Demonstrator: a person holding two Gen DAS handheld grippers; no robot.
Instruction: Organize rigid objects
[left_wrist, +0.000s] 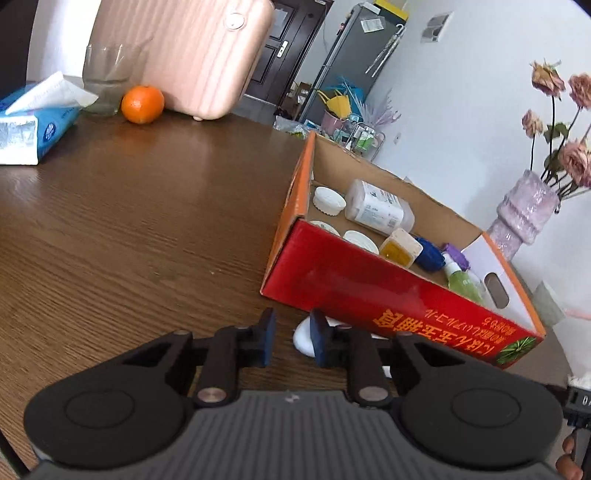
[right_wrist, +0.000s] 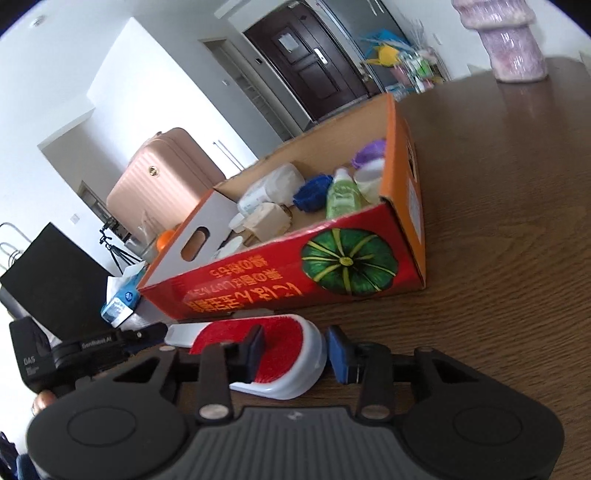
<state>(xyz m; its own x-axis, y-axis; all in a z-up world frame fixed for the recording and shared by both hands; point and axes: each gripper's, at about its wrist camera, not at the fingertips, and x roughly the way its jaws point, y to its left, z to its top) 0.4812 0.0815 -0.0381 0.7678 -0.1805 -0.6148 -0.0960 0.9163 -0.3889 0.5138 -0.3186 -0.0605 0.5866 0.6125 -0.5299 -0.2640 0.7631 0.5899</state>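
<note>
A dark wood-grain table (left_wrist: 147, 221) fills both views, with white walls and a dark door behind it. On it stands a red and orange cardboard box (left_wrist: 354, 284), open at the top, printed with a green pumpkin on its long side. Inside lie a white labelled bottle (left_wrist: 380, 206), white lids (left_wrist: 328, 201), a yellow-filled jar (left_wrist: 400, 247), a blue ball-like thing (left_wrist: 430, 254) and a green bottle (left_wrist: 461, 280). At the table's far end sit an orange (left_wrist: 143, 103), a glass (left_wrist: 107, 77), a tissue pack (left_wrist: 33, 122) and a pink suitcase (left_wrist: 195, 55); a lilac vase (left_wrist: 524, 210) of faded roses stands beyond the box.

Just in front of the box lies a white brush with red bristles (right_wrist: 280, 354). The right claw (right_wrist: 295, 354) straddles its rounded head, with a small gap at the right pad, so it is released, not gripping. The left claw (left_wrist: 291, 341) is nearly closed and empty, the brush's white end just beyond its right finger.
</note>
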